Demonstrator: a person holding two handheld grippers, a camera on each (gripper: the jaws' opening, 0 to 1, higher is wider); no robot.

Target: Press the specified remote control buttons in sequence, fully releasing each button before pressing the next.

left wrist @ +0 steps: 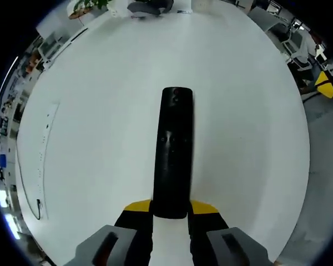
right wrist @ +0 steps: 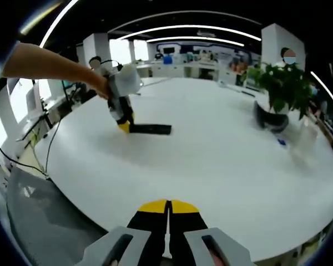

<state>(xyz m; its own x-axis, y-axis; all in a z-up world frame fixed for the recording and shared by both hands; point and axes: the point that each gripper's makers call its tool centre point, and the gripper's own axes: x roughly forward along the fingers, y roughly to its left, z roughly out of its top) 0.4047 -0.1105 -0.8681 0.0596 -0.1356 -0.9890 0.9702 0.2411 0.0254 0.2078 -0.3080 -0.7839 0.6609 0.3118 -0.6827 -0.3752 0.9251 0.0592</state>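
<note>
A long black remote control (left wrist: 175, 144) lies on the white table (left wrist: 100, 111), pointing away from me, with a small red button at its far end. My left gripper (left wrist: 171, 209) is shut on the remote's near end, a yellow-tipped jaw on each side. In the right gripper view the same remote (right wrist: 151, 129) lies flat on the table, and the left gripper (right wrist: 124, 117) clasps one end of it, held by a person's bare arm (right wrist: 55, 66). My right gripper (right wrist: 168, 208) hovers at the table's near edge, shut with nothing in it, well short of the remote.
A potted plant (right wrist: 277, 88) in a dark pot stands on the table's right side, with a small blue item (right wrist: 281, 142) in front of it. A thin cable (left wrist: 28, 183) and a white strip (left wrist: 44, 138) lie on the table. Desks and chairs surround the table.
</note>
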